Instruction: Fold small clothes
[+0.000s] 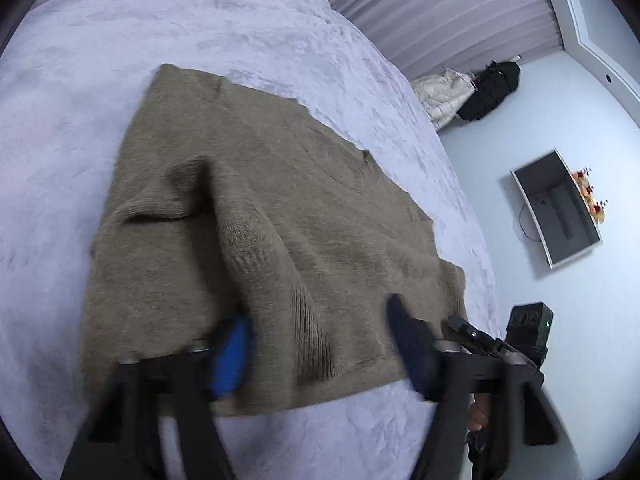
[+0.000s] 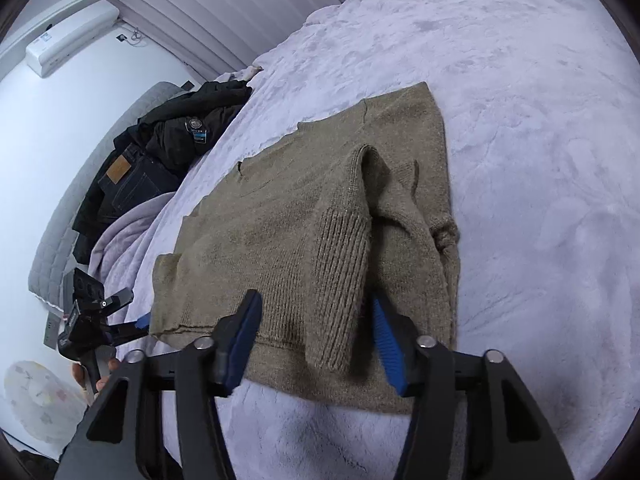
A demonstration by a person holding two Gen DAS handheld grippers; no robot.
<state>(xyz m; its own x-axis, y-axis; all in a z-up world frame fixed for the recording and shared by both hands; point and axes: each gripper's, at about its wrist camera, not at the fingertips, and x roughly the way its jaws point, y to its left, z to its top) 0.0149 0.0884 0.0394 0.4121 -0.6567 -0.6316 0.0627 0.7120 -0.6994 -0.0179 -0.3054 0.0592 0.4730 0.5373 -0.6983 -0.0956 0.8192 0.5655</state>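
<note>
Your left tool [image 1: 320, 344] hangs with its jaws wide over the near hem of the brown sweater [image 1: 256, 216], gripping nothing. Your right tool [image 2: 316, 344] is also spread wide, a ribbed sleeve cuff [image 2: 344, 264] lying loose between its fingers. The sweater lies flat on the lilac bed [image 2: 540, 160] just ahead of both tools.

Showing no legible text; badge on black jacket [image 2: 195, 126] and jeans patch [image 2: 117, 169] too blurred to read.
</note>
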